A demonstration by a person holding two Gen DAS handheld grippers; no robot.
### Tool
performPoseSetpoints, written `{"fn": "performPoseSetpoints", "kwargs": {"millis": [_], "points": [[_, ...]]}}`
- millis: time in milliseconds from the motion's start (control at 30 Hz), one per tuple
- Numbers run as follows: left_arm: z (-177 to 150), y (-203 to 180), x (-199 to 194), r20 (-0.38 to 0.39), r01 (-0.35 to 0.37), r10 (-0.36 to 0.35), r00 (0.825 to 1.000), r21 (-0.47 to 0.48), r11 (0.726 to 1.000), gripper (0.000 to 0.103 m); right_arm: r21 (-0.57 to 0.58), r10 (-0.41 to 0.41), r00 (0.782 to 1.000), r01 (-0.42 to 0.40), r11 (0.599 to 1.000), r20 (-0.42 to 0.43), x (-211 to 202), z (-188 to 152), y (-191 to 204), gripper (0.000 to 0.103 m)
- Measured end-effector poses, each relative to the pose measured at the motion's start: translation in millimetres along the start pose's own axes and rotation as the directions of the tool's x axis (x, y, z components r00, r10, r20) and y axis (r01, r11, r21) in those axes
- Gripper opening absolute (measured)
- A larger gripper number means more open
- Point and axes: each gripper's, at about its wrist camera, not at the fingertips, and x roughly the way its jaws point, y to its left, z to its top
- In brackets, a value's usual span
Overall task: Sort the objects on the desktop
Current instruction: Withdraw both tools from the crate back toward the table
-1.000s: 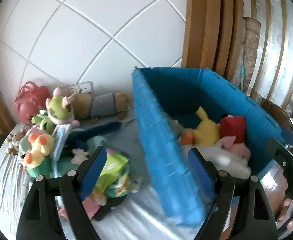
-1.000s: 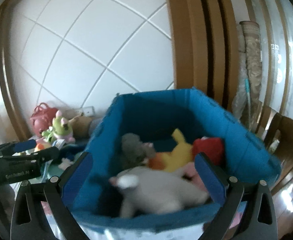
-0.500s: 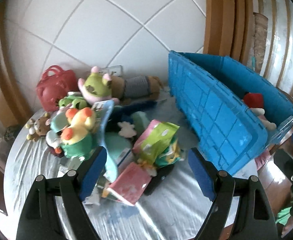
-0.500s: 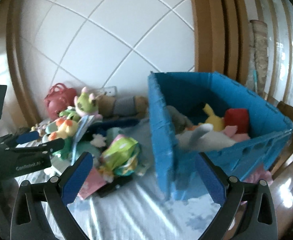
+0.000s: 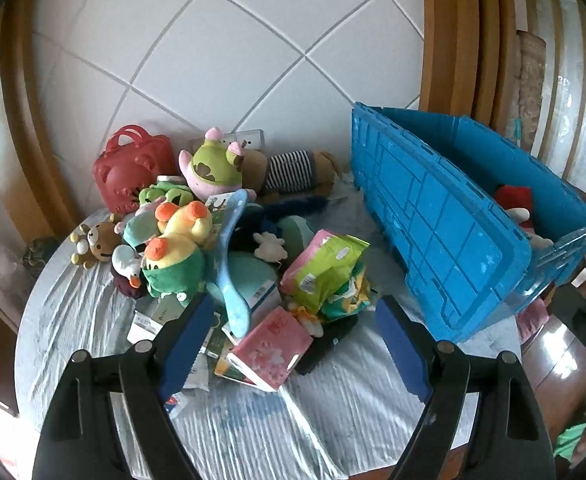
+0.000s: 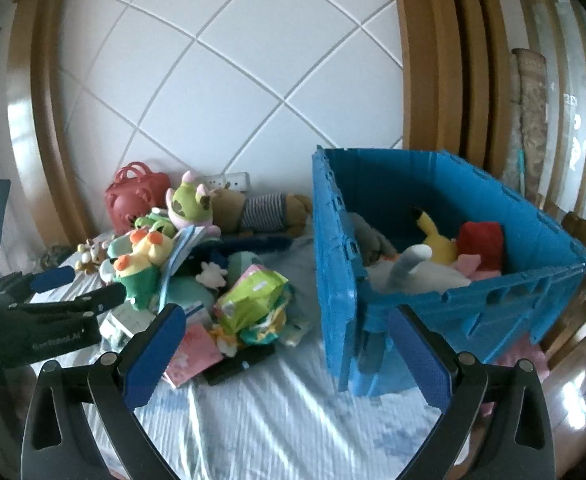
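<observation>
Compared with a second ago, both cameras have pulled back from the blue plastic crate (image 6: 445,280): it then filled the right wrist view and crowded the left one, and now it sits to the right with the whole toy pile visible beside it. The left claw (image 5: 293,340) is spread wide with nothing between its blue pads, hovering above the near edge of the pile on the table (image 5: 313,420), which is covered in a pale striped cloth. The right claw (image 6: 289,356) is also wide open and holds nothing, hanging above the bare cloth between the pile and the crate. In the pile, a pink tissue pack (image 5: 271,348) lies nearest the left claw, with a green and pink snack bag (image 5: 325,268) just behind it. Further left sit a yellow and green duck plush (image 5: 173,248), a small brown bear plush (image 5: 93,240) and a red bear-faced basket (image 5: 133,172) against the tiled wall. A green and pink plush (image 5: 213,164) leans on a brown plush in a striped shirt (image 5: 293,168). Inside the crate lie a yellow Pikachu plush (image 6: 433,236), a red plush (image 6: 481,244) and a white plush (image 6: 409,268).
</observation>
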Motion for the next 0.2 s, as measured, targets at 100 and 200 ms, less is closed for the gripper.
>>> {"fn": "performPoseSetpoints", "kwargs": {"millis": [100,200], "points": [[-3.5,-1.6,0.2,-0.004,0.000,0.000,1.000,-0.005,1.000,0.083,-0.003,-0.004,1.000,0.004,1.000,-0.002,0.1,-1.0,-2.7,0.103],[-5.5,-2.5,1.2,-0.011,-0.003,0.003,1.000,-0.006,1.000,0.083,0.000,-0.001,1.000,0.001,1.000,-0.004,0.2,-1.5,-3.9,0.103]]}}
